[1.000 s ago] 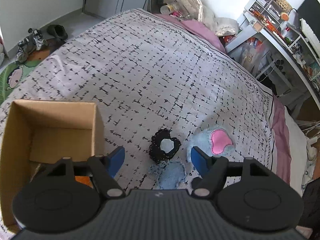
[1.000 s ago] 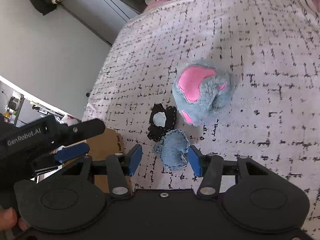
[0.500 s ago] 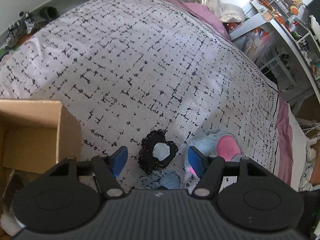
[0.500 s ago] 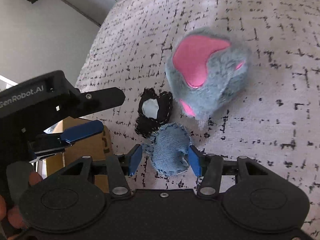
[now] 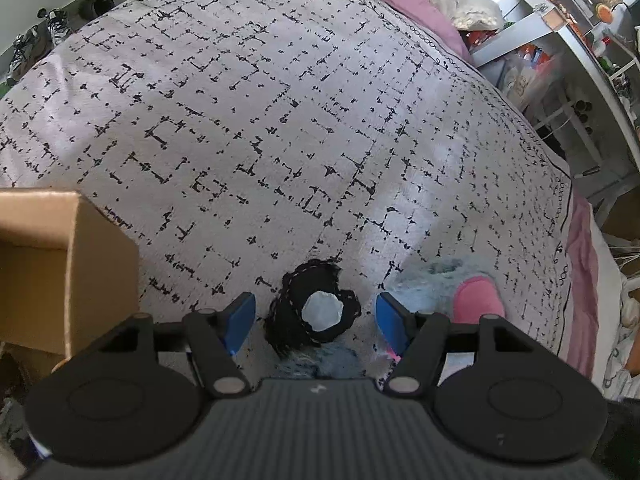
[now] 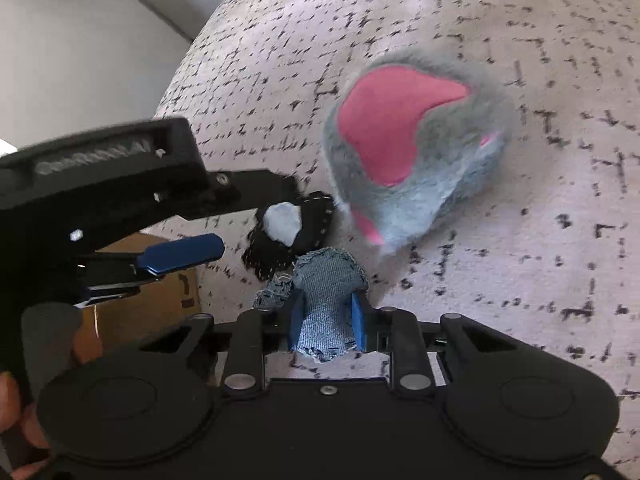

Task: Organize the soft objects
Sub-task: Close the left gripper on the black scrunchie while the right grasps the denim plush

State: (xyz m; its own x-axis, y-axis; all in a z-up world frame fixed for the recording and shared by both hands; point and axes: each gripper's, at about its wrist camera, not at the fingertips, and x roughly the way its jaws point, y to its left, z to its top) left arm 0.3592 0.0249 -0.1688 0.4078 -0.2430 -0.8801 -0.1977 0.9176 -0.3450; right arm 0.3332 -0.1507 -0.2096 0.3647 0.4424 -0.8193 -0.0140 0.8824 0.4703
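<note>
Three soft toys lie close together on the patterned bedspread [image 5: 280,120]. My right gripper [image 6: 326,322] is shut on the blue denim pouch [image 6: 328,292], which also shows in the left wrist view [image 5: 332,360]. My left gripper [image 5: 316,318] is open, its blue fingers on either side of the black pouch with a white patch [image 5: 316,312], which also shows in the right wrist view [image 6: 288,228]. A grey-blue plush with pink pads [image 6: 412,152] lies just right of both; in the left wrist view [image 5: 452,292] it sits beside my right finger.
An open cardboard box [image 5: 60,264] stands on the bed at my left, its corner also behind the left gripper [image 6: 160,296]. Shelves and clutter [image 5: 580,40] line the bed's far right side. Shoes [image 5: 48,32] lie on the floor far left.
My right gripper closed on the denim pouch. My left gripper moved right, away from the box, and down over the black pouch, staying open.
</note>
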